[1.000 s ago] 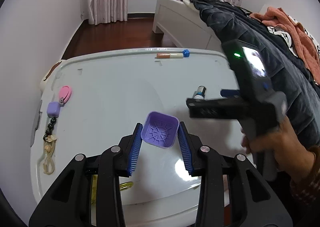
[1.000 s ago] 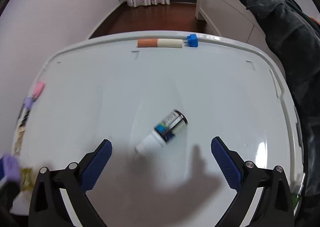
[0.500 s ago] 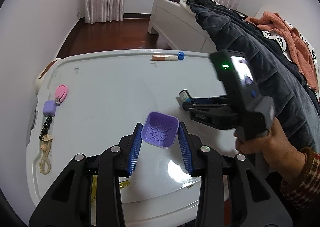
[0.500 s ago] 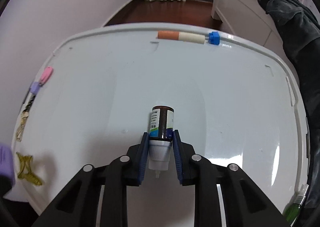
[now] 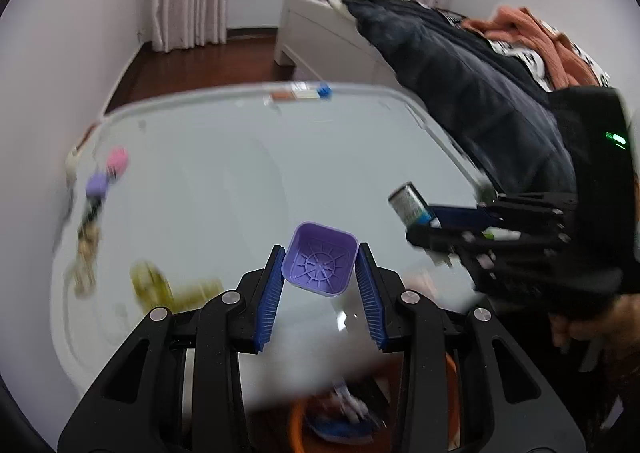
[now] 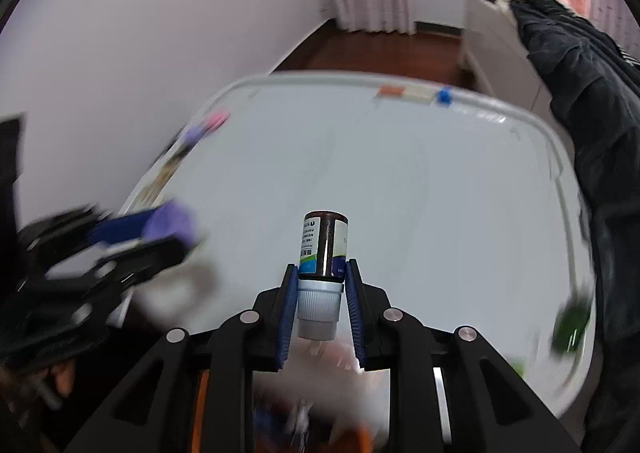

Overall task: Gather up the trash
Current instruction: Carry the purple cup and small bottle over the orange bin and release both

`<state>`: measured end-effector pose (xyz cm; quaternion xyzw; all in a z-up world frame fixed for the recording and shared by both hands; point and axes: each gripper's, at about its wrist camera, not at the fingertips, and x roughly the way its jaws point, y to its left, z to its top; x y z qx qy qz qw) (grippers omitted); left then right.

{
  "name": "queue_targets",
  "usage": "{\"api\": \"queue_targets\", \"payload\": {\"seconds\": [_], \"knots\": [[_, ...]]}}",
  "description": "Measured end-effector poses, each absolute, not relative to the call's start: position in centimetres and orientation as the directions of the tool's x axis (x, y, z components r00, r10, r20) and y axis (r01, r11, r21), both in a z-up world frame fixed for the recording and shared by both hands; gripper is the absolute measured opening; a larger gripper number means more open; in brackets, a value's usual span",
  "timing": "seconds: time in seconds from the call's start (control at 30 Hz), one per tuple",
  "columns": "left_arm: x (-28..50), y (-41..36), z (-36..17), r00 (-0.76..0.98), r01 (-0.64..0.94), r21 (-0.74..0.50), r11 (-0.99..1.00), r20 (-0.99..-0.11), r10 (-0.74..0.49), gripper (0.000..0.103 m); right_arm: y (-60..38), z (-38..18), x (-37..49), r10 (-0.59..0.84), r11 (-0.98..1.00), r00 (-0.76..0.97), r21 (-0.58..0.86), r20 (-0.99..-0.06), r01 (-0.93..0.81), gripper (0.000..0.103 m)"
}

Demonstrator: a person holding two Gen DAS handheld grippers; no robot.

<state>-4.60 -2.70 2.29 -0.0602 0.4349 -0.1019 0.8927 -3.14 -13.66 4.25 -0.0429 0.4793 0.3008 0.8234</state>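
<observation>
Both grippers loaded. Left gripper [image 5: 320, 277] jaws clamped on small purple square cup [image 5: 319, 265], open side facing camera, held above white table [image 5: 224, 181] near its front edge. Right gripper [image 6: 322, 293] jaws clamped on white cap end of brown dropper bottle [image 6: 323, 249], lifted off table. Orange bin [image 5: 298, 423] below table edge, blurred.

bottle [image 6: 325, 244] label | print present, seemingly too blurred to read

White table [image 5: 248, 181]; pink clip [image 5: 117, 159]; yellow clip [image 5: 152, 283]
</observation>
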Motion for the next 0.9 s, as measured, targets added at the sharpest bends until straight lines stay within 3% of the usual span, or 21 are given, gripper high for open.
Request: {"api": "queue_targets", "payload": {"seconds": [0.2,0.37,0.4,0.43,0.47,0.5,0.57,0.73,0.9], "knots": [[-10.9,-5.3,-1.7,0.474,0.128,-0.229,0.965,-0.841,-0.262,0.036,-15.6,-0.7,-12.4,0.437,0.779,0.191,0.263,-0.879,-0.569,0.024],[-13.4,-7.3,-6.0,0.328,0.125,-0.221,0.967,-0.911,-0.25,0.036,-16.4,-6.2,-14.9,0.389,0.801,0.05,0.311,-0.92,-0.511,0.025],[-13.7,-7.8,-6.5,0.312,0.13,-0.202,0.971,-0.921,-0.234,0.039,-16.6,-7.0,-15.1,0.37,0.811,0.036,0.304,-0.928,-0.499,0.028],[-13.8,-7.9,-6.8,0.302,0.132,-0.189,0.973,-0.927,-0.221,0.044,-16.6,-7.4,-15.2,0.361,0.817,0.023,0.304,-0.932,-0.49,0.045],[-13.9,-8.1,-7.1,0.291,0.13,-0.183,0.974,-0.932,-0.214,0.057,-16.7,-7.7,-15.2,0.355,0.825,0.02,0.303,-0.934,-0.478,0.058],[-13.9,-8.1,-7.1,0.293,0.121,-0.18,0.976,-0.933,-0.208,0.065,-16.8,-7.6,-15.1,0.355,0.83,0.029,0.301,-0.934,-0.471,0.061],[-13.8,-7.6,-6.7,0.316,0.098,-0.184,0.978,-0.926,-0.205,0.07,-17.6,-6.6,-14.4,0.374,0.839,0.075,0.302,-0.925,-0.453,0.063],[-12.8,-5.2,-4.3,0.422,0.035,-0.192,0.981,-0.887,-0.189,0.072,-18.7,-4.1,-13.9,0.411,0.842,0.183,0.295,-0.893,-0.452,0.075],[-10.4,0.3,0.3,0.576,-0.086,-0.108,0.99,-0.817,-0.039,0.073,-18.5,-2.3,-13.1,0.421,0.838,0.257,0.264,-0.87,-0.478,0.082]]}}
